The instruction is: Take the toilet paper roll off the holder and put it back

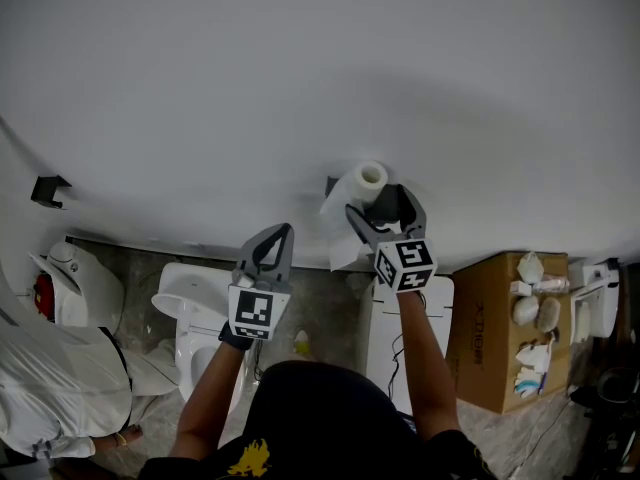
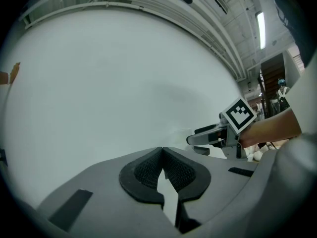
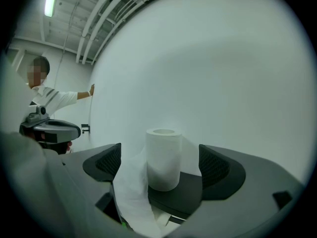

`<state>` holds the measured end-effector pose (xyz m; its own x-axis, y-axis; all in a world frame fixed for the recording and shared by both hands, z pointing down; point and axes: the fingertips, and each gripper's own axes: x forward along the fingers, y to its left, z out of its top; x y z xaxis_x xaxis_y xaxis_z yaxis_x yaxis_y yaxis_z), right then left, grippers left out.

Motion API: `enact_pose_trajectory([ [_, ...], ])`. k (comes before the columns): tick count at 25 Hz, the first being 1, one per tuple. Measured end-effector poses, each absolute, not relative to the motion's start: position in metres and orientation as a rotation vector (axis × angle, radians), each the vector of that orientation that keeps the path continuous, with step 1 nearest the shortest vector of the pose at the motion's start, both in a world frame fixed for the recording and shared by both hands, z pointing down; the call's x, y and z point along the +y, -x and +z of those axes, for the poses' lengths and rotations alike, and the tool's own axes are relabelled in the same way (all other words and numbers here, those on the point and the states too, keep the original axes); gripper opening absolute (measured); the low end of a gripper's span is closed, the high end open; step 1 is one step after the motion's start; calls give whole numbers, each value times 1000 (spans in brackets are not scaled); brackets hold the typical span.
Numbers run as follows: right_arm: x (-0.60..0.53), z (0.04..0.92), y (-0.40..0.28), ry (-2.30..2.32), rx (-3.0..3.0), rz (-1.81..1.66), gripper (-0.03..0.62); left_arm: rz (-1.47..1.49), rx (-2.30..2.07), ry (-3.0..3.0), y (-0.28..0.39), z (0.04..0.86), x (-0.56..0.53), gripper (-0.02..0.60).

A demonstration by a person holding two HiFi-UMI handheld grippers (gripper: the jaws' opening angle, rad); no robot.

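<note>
Jaws of the left gripper [image 2: 162, 151] are closed, their ribbed black pads [image 2: 146, 171] meeting at the tips with nothing between them; in the head view this gripper [image 1: 284, 232] sits at lower centre, pointing up toward the plain white wall [image 1: 300, 88]. Jaws of the right gripper [image 3: 160, 163] stand wide apart and grip nothing. Between them, with a gap on either side, the white cylindrical toilet paper roll [image 3: 163, 157] stands upright on the flat black holder plate [image 3: 184, 196], its hollow core facing up. A loose white paper sheet [image 3: 130, 192] hangs from the roll toward the lower left of the right gripper view, draped in front of the left-hand jaw.

Head view: the roll [image 1: 369, 177] is at centre against the wall, the right gripper [image 1: 384, 206] just below it, and the sheet [image 1: 338, 230] trails down to the left. A white ceramic toilet [image 1: 193, 318] lies at lower left, a brown cardboard box [image 1: 488, 340] at lower right, and a person in white clothing [image 1: 50, 393] at the lower left corner.
</note>
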<state>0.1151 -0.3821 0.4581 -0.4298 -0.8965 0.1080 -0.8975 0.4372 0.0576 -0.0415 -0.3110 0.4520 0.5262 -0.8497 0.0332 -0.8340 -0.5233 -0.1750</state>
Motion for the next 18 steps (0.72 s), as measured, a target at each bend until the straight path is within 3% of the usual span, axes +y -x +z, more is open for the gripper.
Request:
enact_pose_trajectory([
  [18, -415, 464, -94, -1596, -2524, 30, 460, -167, 1462, 2618, 55, 450, -315, 18],
])
